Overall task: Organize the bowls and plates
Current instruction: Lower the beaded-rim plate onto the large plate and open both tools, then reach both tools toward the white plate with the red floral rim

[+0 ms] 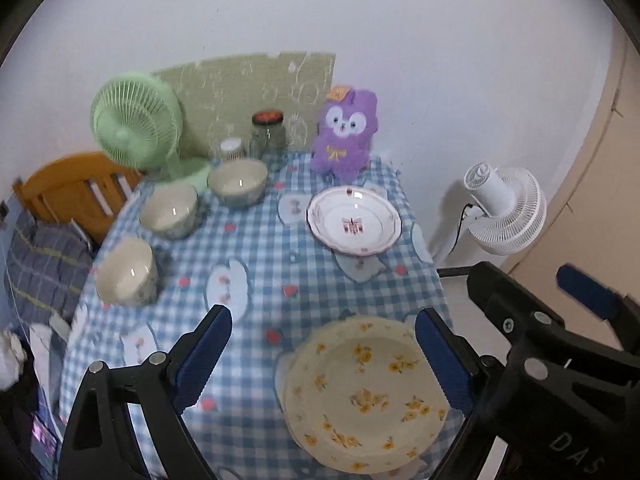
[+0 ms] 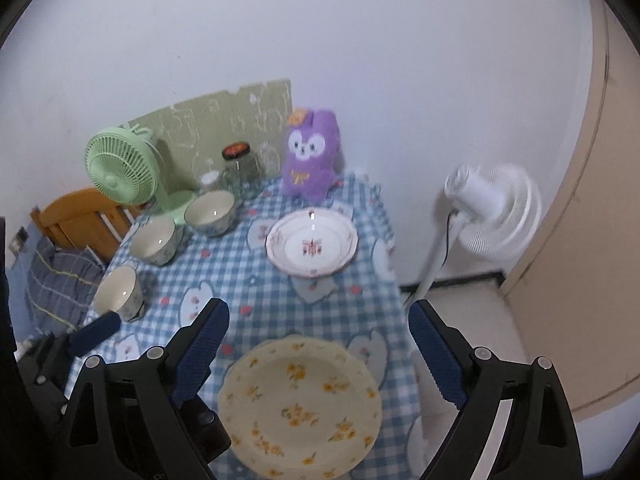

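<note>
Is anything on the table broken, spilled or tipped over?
Nothing stands out. The three bowls sit upright and look empty, both plates lie flat, and the checked tablecloth shows no spill.

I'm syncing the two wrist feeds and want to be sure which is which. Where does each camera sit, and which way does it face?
Left wrist: on the left gripper, angled down over the blue checked tablecloth; its open fingers and the right gripper show.
Right wrist: on the right gripper, same heading; open fingers show, one left finger.
Shared: cream yellow-flowered plate, white red-patterned plate, three bowls.
</note>
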A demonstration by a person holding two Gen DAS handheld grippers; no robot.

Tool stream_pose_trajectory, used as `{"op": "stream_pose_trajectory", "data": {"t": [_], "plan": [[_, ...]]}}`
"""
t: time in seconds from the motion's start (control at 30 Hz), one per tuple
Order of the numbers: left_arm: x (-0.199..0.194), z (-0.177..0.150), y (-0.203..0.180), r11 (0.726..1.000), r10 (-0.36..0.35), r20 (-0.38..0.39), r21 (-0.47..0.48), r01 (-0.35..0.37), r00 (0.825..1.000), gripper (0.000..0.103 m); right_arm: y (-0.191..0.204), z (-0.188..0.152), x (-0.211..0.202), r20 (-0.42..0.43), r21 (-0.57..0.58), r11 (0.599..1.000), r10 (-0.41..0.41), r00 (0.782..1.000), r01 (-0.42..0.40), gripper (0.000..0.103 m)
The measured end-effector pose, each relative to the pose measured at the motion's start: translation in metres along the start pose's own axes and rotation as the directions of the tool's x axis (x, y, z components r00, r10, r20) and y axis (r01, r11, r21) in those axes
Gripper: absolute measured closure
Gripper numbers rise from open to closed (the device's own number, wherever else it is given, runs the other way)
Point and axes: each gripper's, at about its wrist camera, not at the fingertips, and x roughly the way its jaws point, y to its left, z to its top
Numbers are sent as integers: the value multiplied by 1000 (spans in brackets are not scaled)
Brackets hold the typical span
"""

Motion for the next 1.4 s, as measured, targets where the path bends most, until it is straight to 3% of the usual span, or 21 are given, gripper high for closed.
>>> {"op": "stream_pose_trajectory", "data": {"t": [0.27, 0.5, 0.83, 1.0, 1.4], "plan": [[-12, 18, 10, 999, -15, 48, 35, 13, 999, 9, 11, 17, -11, 37, 19, 999, -51, 998, 50, 10], [-7, 33, 11, 999, -5, 69, 55, 1, 998, 9, 11, 30, 2, 21, 34, 998, -48, 999, 47, 10], [23, 63, 2, 1000, 15, 79, -2, -15, 997, 9, -7, 61, 45, 21, 32, 999, 3, 1000, -3, 10], [45, 79, -8, 997, 63, 83, -38, -60, 995, 9, -20, 74, 71, 50, 29, 1000, 9, 999, -11, 10], [108, 96, -20, 994, 101, 55, -53, -98, 993, 9, -36, 85, 144, -29, -7, 999, 38, 999, -38, 10]]}}
